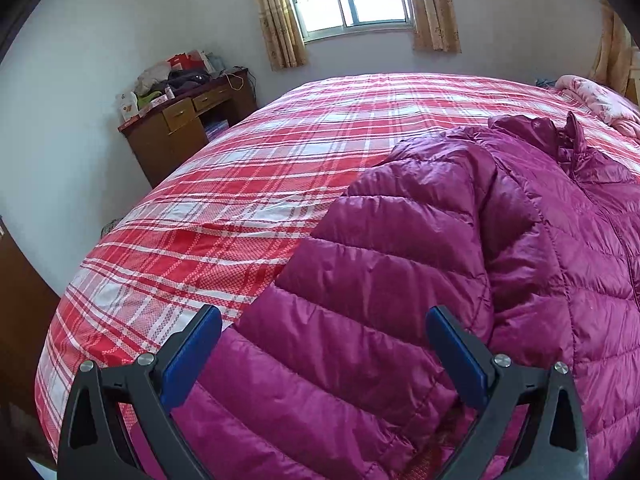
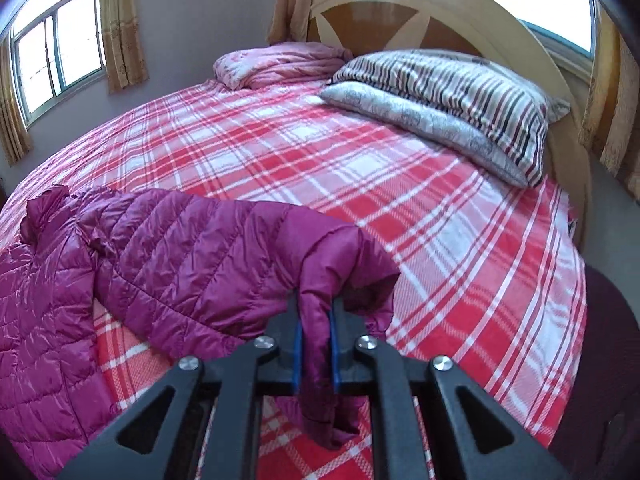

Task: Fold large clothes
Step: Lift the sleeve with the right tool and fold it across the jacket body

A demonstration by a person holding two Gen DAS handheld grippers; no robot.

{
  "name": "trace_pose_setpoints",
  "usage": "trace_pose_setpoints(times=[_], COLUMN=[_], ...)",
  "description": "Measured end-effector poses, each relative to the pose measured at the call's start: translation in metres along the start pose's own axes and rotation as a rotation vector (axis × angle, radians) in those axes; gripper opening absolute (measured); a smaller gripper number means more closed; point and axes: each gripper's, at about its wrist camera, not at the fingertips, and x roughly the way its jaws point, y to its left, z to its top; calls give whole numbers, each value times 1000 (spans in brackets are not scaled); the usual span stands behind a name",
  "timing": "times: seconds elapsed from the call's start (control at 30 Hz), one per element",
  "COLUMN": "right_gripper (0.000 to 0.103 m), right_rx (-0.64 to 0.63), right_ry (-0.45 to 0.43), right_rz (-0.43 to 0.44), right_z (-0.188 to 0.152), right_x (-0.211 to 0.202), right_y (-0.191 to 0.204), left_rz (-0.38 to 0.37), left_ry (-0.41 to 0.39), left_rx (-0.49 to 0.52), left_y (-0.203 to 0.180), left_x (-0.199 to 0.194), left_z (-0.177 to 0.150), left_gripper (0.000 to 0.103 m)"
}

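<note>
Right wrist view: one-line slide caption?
Right gripper shut on the cuff of the magenta puffer jacket's sleeve above the plaid bed.

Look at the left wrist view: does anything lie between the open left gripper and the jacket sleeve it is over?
Nothing visible does. The left gripper stands open with the near sleeve of the magenta down jacket directly between its fingers, only plaid bedsheet alongside. The right gripper is shut on the other sleeve's cuff.

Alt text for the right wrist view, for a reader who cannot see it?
The right tongs are clamped on the cuff of a magenta puffer jacket's sleeve, lifted off a red plaid bed. Two pillows lie by the headboard.
</note>
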Motion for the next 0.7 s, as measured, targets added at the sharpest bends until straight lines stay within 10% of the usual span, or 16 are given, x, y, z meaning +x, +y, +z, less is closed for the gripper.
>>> trace_pose_setpoints(times=[0.7], right_gripper=[11], right_rx=[-326], right_ry=[-273], right_rz=[81], right_z=[59], right_x=[-73], right_y=[143], left_rz=[-43], left_ry=[0], left_rx=[-47], left_y=[7], left_x=[4], left_z=[16], left_gripper=[102])
